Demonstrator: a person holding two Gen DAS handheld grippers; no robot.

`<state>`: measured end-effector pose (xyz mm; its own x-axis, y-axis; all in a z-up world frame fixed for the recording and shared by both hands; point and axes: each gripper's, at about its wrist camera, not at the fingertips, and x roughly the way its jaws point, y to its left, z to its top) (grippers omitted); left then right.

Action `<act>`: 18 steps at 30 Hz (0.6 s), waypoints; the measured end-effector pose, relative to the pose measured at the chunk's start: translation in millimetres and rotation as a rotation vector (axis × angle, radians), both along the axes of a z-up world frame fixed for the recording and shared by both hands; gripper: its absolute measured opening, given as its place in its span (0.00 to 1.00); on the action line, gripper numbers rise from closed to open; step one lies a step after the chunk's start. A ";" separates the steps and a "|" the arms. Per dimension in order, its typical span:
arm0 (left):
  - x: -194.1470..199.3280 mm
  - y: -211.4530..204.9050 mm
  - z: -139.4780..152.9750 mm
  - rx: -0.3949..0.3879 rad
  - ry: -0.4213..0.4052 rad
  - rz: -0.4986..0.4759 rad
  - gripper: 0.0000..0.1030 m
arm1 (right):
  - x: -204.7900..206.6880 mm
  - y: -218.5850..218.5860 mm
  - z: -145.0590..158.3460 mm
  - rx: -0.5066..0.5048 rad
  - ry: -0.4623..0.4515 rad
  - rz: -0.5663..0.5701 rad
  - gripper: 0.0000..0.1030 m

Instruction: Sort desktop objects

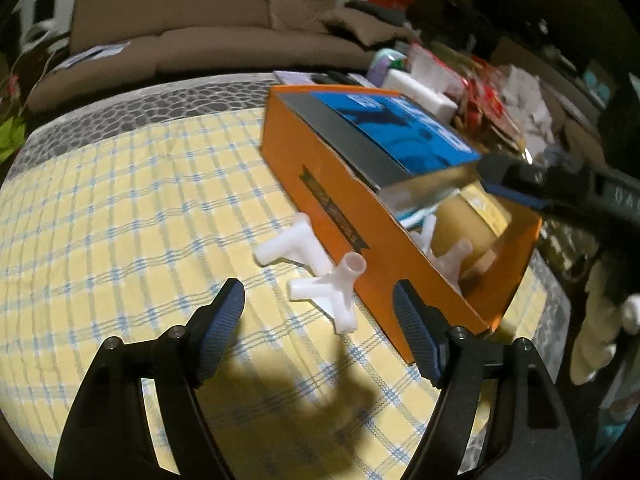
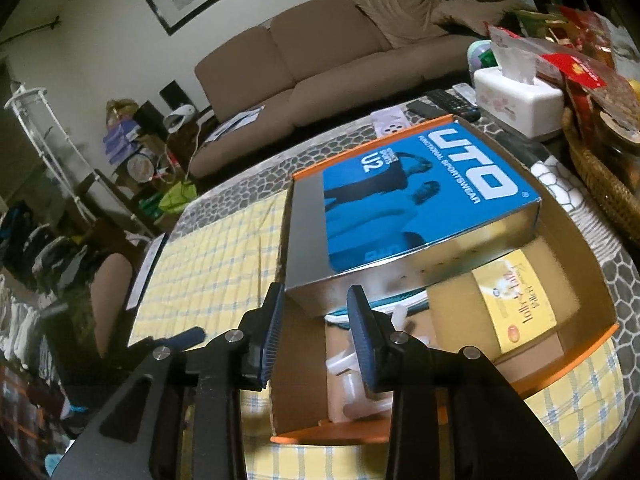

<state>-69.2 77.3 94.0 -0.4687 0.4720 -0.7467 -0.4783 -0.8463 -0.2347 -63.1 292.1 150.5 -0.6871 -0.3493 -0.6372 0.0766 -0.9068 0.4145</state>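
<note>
Two white plastic pipe connectors lie on the yellow checked cloth beside an orange box [image 1: 360, 232]: one [image 1: 286, 246] farther off, one [image 1: 336, 290] closer. My left gripper [image 1: 319, 300] is open just in front of the closer connector, which lies beyond its fingertips. My right gripper [image 2: 315, 300] hovers over the orange box [image 2: 568, 364], partly open with nothing between its fingers. Below it, more white connectors [image 2: 352, 384] lie in the box next to a blue and silver carton [image 2: 400, 200] and a yellow-labelled carton [image 2: 516, 304]. The left wrist view shows the right gripper [image 1: 508, 184] over the box's far end.
A white tissue box [image 2: 516, 96], remotes [image 2: 452, 104] and a wicker basket [image 2: 596, 176] of packets crowd the table behind the orange box. A brown sofa [image 2: 320, 56] stands beyond. Bare checked cloth [image 1: 120, 200] stretches to the left of the connectors.
</note>
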 end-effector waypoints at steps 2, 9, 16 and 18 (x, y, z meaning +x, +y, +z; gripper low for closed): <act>4.1 9.2 -3.4 -0.026 0.028 -0.052 0.71 | -0.4 0.7 -1.9 0.001 -0.005 0.000 0.33; 0.7 27.2 -18.4 -0.038 0.049 -0.165 0.56 | -0.6 1.8 -5.2 0.002 -0.014 0.007 0.33; -14.9 26.0 -27.4 -0.017 0.069 -0.270 0.49 | -3.7 -3.6 -11.8 0.002 -0.033 0.034 0.33; -16.9 25.5 -27.7 -0.017 0.078 -0.311 0.49 | -5.0 -7.1 -14.0 0.007 -0.039 0.047 0.33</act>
